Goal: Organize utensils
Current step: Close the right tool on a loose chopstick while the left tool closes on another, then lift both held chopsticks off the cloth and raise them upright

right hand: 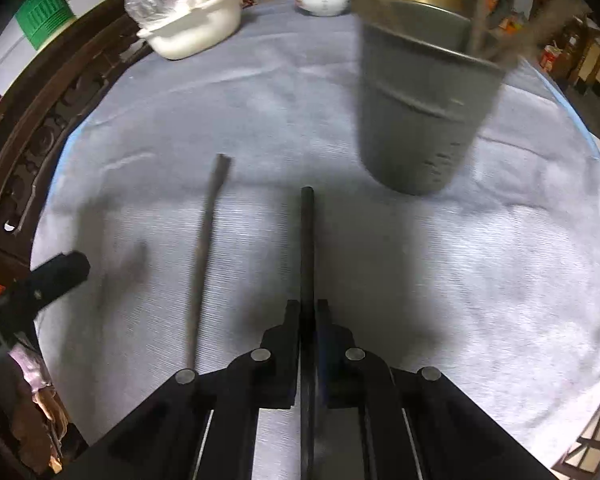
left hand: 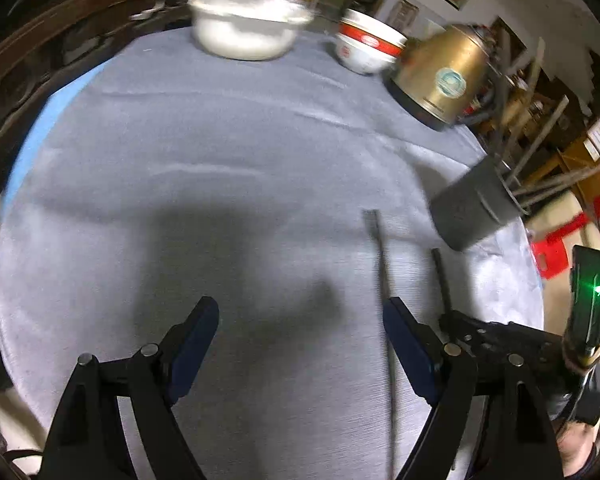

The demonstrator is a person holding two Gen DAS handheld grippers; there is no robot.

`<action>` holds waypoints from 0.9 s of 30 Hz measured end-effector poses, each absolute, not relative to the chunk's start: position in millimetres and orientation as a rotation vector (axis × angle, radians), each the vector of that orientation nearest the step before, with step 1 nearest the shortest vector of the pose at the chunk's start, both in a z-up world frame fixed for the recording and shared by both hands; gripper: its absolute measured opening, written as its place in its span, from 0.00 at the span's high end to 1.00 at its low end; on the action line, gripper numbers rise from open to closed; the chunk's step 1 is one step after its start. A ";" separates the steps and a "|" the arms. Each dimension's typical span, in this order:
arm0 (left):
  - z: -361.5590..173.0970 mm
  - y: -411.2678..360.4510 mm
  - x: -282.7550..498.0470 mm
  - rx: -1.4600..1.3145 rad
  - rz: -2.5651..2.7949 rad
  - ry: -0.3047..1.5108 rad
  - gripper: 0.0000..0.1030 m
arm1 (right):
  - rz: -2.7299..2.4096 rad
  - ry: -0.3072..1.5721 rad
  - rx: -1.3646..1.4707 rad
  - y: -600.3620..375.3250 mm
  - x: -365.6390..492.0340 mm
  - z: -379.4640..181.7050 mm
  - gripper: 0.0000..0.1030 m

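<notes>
My right gripper (right hand: 307, 306) is shut on a dark chopstick (right hand: 307, 240) that points forward above the grey cloth; it also shows in the left wrist view (left hand: 441, 276). A second chopstick (right hand: 206, 248) lies on the cloth to its left, and shows in the left wrist view (left hand: 382, 280) beside my right finger. A grey cup (right hand: 424, 112) holding several chopsticks stands ahead to the right; it also shows in the left wrist view (left hand: 476, 204). My left gripper (left hand: 300, 320) is open and empty above the cloth.
A white container (left hand: 246, 28) with a plastic-wrapped lid, stacked red-and-white bowls (left hand: 366, 46) and a gold kettle (left hand: 440, 76) stand along the far edge of the round table (left hand: 140, 140). A dark carved wooden rail (right hand: 40, 128) curves round the left.
</notes>
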State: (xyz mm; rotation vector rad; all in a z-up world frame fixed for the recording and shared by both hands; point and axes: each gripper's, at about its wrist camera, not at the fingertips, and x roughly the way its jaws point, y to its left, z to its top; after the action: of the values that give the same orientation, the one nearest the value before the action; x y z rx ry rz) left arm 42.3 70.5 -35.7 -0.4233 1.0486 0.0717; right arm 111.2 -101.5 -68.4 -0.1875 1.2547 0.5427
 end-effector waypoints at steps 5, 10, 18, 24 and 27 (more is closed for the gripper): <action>-37.3 36.8 79.4 -0.329 0.074 1.134 0.19 | 0.567 1.263 -0.165 -112.6 115.5 -69.5 0.92; -63.9 17.7 110.8 -0.324 0.063 1.307 0.89 | 0.588 1.264 -0.143 -118.0 118.2 -69.2 0.92; -67.4 28.5 104.6 -0.193 -0.092 1.414 0.94 | 0.623 1.295 -0.171 -122.1 119.6 -70.4 0.90; -66.9 28.9 110.7 -0.155 -0.092 1.476 0.93 | 0.604 1.370 -0.236 -105.0 132.4 -69.8 0.90; -67.7 21.3 118.0 -0.111 -0.102 1.496 0.91 | 0.606 1.415 -0.297 -96.1 139.2 -70.9 0.90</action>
State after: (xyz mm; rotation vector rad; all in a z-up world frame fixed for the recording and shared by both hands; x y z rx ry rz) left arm 118.0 21.3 -67.7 -0.1113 1.4956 -0.1023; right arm 139.2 -96.1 -70.9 -0.2969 1.4151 0.6059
